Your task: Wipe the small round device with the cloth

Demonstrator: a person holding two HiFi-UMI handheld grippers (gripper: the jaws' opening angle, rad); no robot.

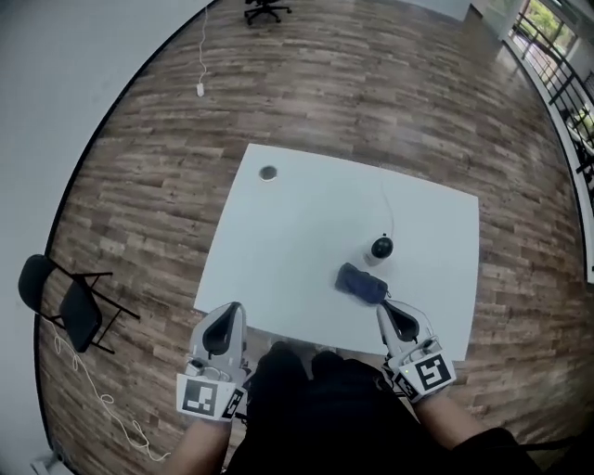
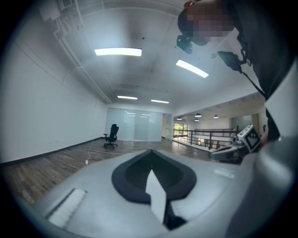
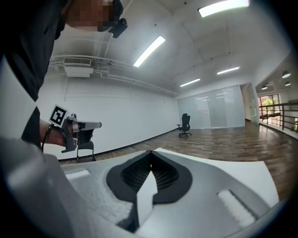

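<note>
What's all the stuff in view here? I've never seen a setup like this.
table: one, white, on the wooden floor
small round device: one, black on a white base, right part of the table, thin white cable attached
cloth: one, dark blue, crumpled, beside the device on the near side
small disc: one, grey, far left corner of the table; too small to identify
folding chair: one, black, on the floor left of the table
office chair: one, black, far end of the room
left gripper: one, grey and black, near table edge, jaws together, empty
right gripper: one, grey and black, close by the cloth, jaws together, empty
</note>
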